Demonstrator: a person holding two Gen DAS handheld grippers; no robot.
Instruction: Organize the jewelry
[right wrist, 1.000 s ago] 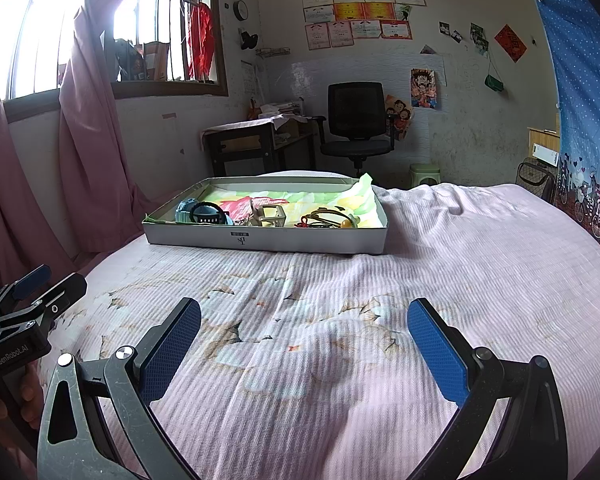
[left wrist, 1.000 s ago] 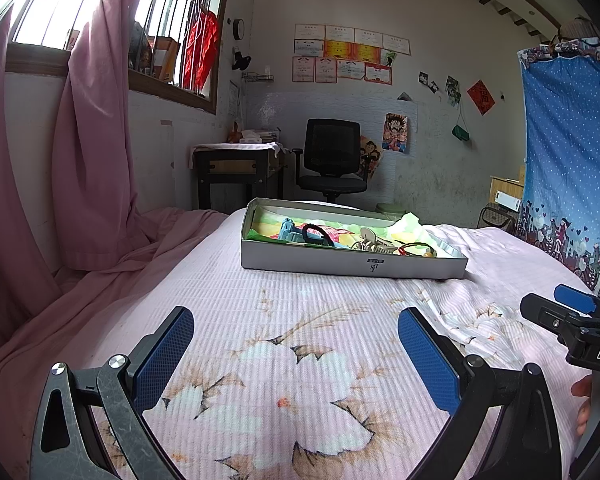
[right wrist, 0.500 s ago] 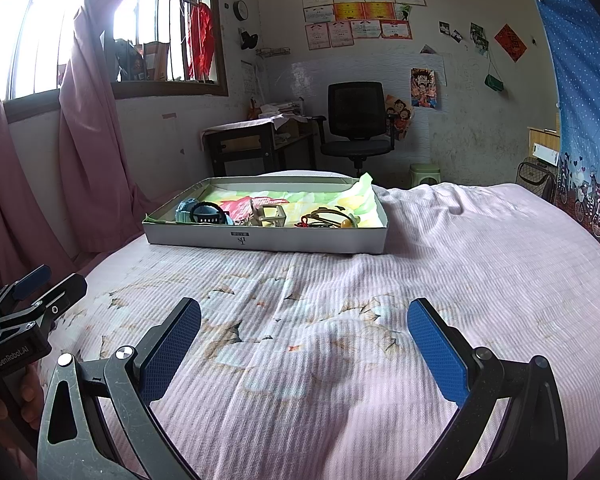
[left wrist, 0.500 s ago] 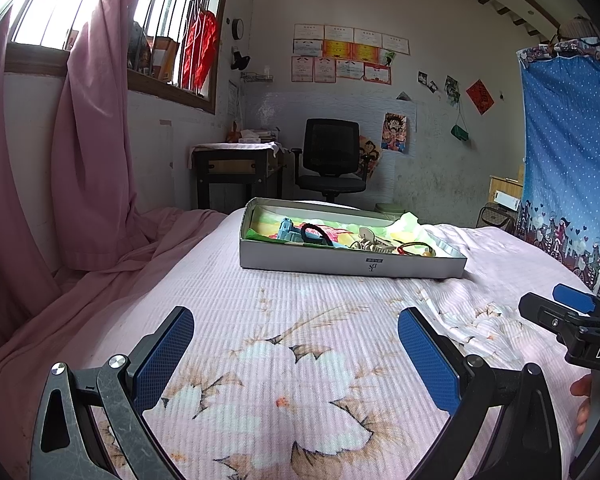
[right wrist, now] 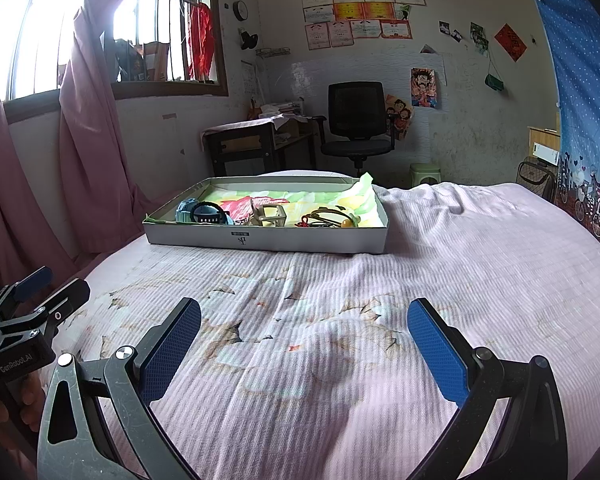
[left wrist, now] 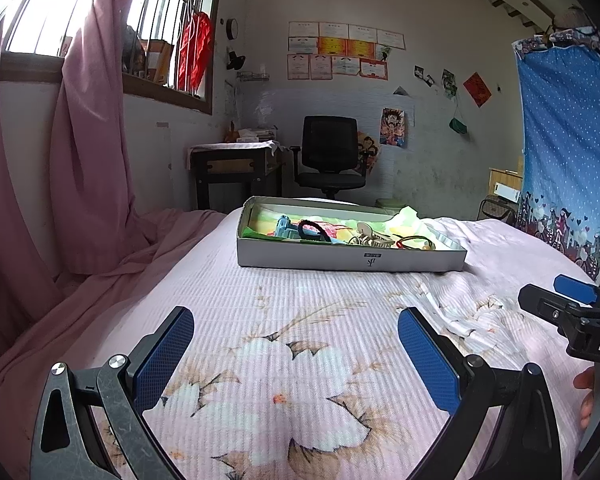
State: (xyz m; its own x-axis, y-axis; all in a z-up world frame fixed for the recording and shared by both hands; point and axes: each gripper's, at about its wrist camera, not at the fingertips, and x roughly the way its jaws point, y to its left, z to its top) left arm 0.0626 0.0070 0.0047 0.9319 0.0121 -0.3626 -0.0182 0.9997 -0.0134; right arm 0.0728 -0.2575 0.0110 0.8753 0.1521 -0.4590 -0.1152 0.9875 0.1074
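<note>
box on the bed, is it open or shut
Open: the box has no lid on it, and a watch and bracelets lie in plain view inside.

Right gripper [right wrist: 304, 344] with jaws spread wide above pink floral bedspread [right wrist: 440, 280], holding nothing | shallow white box [right wrist: 266, 240] well ahead on the bed, holding blue watch [right wrist: 204, 213], beige clip [right wrist: 270, 216], tangled bracelets [right wrist: 328, 218] | left gripper [right wrist: 40, 300] at left edge

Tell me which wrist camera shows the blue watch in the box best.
The right wrist view: the blue watch lies at the box's left end, its dark round face turned towards the camera. In the left wrist view the watch sits lower behind the box wall, partly covered by a black loop.
</note>
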